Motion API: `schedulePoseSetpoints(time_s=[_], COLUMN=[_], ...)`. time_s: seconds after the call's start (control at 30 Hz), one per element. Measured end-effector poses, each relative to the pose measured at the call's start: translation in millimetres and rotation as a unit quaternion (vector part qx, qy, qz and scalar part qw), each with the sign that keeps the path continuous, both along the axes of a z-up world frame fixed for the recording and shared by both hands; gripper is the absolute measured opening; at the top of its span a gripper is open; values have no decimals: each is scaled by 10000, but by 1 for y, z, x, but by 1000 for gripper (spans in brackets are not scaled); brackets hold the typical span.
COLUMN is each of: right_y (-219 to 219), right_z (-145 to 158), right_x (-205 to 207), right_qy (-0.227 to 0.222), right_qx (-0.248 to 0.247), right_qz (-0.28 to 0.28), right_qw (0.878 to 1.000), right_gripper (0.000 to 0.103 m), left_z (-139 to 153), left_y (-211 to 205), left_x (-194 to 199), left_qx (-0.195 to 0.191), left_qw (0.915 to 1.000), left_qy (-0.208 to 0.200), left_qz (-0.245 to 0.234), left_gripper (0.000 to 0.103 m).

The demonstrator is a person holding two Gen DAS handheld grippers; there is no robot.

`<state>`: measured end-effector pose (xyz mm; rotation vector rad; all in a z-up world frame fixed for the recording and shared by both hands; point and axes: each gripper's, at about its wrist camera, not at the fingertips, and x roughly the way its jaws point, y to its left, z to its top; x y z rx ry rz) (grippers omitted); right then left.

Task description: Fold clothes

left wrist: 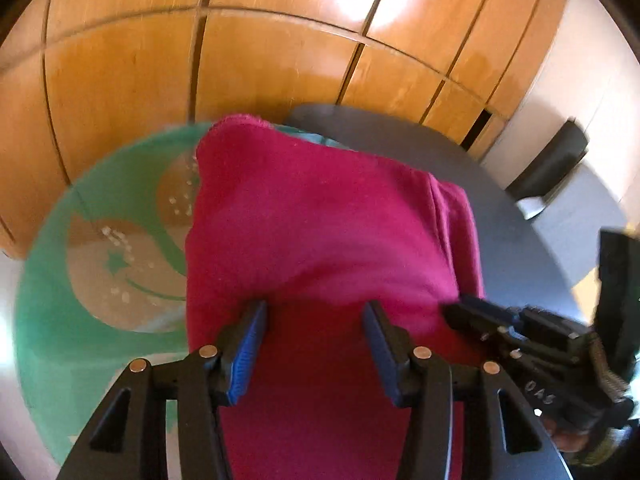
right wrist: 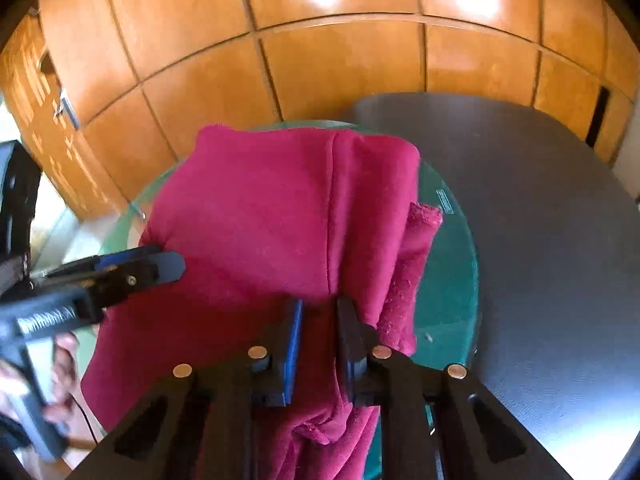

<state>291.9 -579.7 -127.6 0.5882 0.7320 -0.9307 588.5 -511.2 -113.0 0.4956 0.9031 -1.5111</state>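
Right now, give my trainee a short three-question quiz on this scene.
1. True or false: the garment is blue.
2. Which gripper has its fingers closer together? A) left gripper B) right gripper
3. Fill in: the garment lies on a round, green-tinted ____ table.

Key:
1. False; it is magenta.
2. B; the right gripper pinches a fold of garment, while the left stands wide around the cloth.
3. Glass.
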Motion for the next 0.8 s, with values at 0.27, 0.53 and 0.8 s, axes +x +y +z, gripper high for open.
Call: schedulePoseSetpoints(time_s=[0.27, 0.53, 0.8], right_y=[33, 71, 99], right_z=[42, 69, 74], right_x=[-2, 15, 36], right_qy=[220, 175, 426], right_qx=[-587, -925, -1055], right_qz=[-621, -722, -710], right_qw=[9961, 9929, 9910], right_gripper=[36, 64, 64], left_z=[35, 73, 93], left_y=[29, 57, 84], left_x=[-5, -9, -11], left_qx=[-205, -426, -941], left_qw=[9925, 9907, 9850], left_qy=[-1074, -1131, -1254], left_qz=[547, 620, 715], left_gripper=[60, 66, 53])
